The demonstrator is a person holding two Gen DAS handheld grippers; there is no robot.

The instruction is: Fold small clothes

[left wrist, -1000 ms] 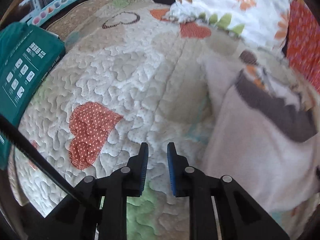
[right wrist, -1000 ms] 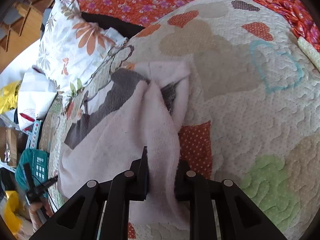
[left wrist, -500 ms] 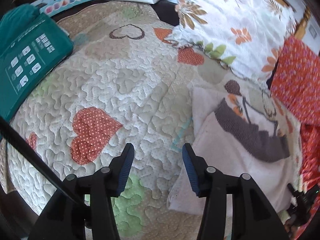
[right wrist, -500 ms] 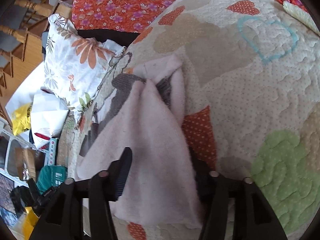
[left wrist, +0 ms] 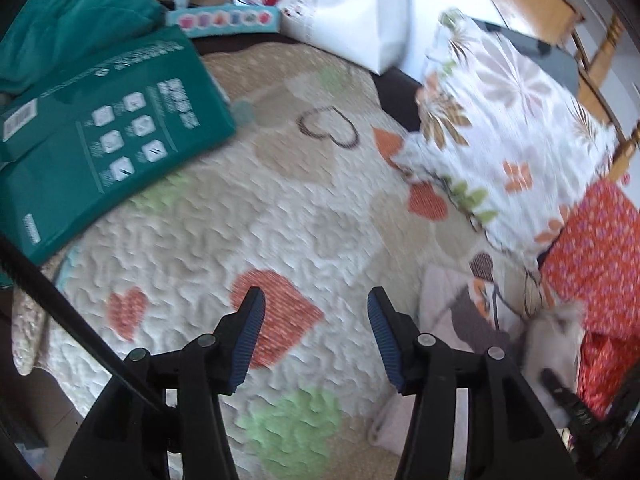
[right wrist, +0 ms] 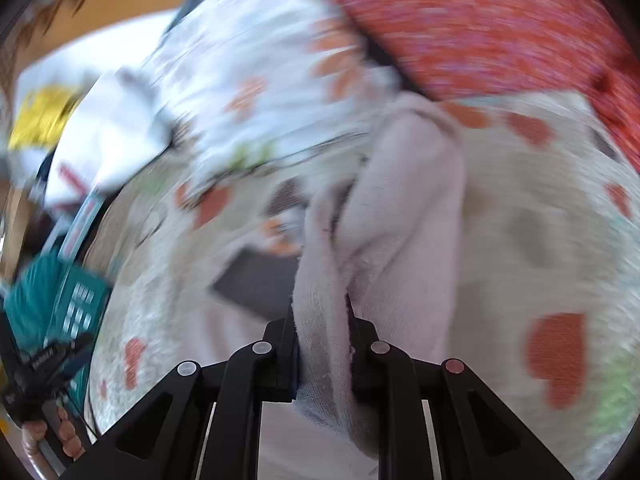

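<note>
- Across the bed, a quilt (left wrist: 248, 216) with a wavy stitched surface and appliqué hearts in dotted orange, beige and green is filling most of the left wrist view, softened by motion blur.
- At 4 o'clock in that view the pale pink garment (left wrist: 444, 304) with its dark grey band is lying on the quilt, partly cut off behind the right finger of the left hand-held gripper (left wrist: 316, 320).
- That left hand-held gripper is hovering with its ribbed blue pads (left wrist: 251, 336) spread wide, gripping nothing.
- At 10 o'clock a glossy teal package (left wrist: 104, 140) is resting on the quilt's edge; at 2 o'clock a floral pillow (left wrist: 512, 136) is lying beside red flowered fabric (left wrist: 600, 264).
- Heavy blur is smearing the right wrist view, so background details are hard to make out.
- At 6 o'clock there, the right hand-held gripper (right wrist: 322, 344) is pinching a bunched fold of the fleecy garment (right wrist: 400, 208), its fingertips hidden by cloth.
</note>
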